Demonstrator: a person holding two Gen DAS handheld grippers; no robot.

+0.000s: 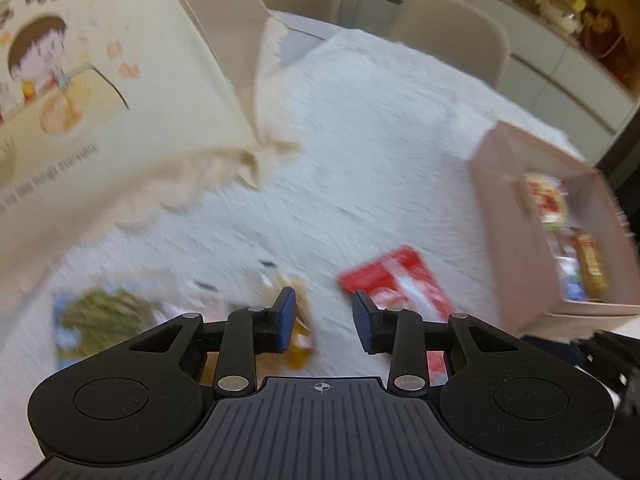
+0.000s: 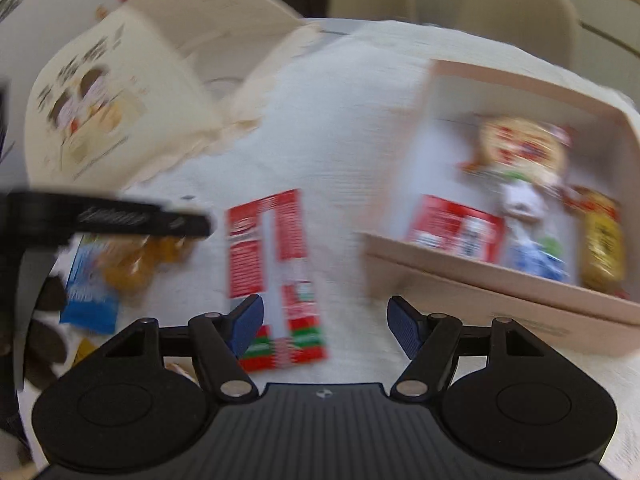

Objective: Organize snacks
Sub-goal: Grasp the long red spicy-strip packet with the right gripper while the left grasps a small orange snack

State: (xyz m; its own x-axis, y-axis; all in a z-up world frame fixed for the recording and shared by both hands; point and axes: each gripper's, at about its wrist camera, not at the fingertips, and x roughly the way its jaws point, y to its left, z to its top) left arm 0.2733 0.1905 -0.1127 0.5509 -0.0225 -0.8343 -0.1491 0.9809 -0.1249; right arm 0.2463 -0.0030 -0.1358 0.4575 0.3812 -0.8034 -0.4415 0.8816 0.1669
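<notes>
White-clothed table with beige chairs behind. Large cartoon-printed bag at far left. Pink box at right, holding several snacks. Red snack packet flat on cloth between bag and box. Left tool and right tool both open, empty.

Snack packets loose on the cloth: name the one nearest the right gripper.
The red packet, flat just ahead of the open right gripper. The blue packet and orange packet lie farther left.

Rough white cloth on the table; matt cardboard box; glossy red packet.
</notes>
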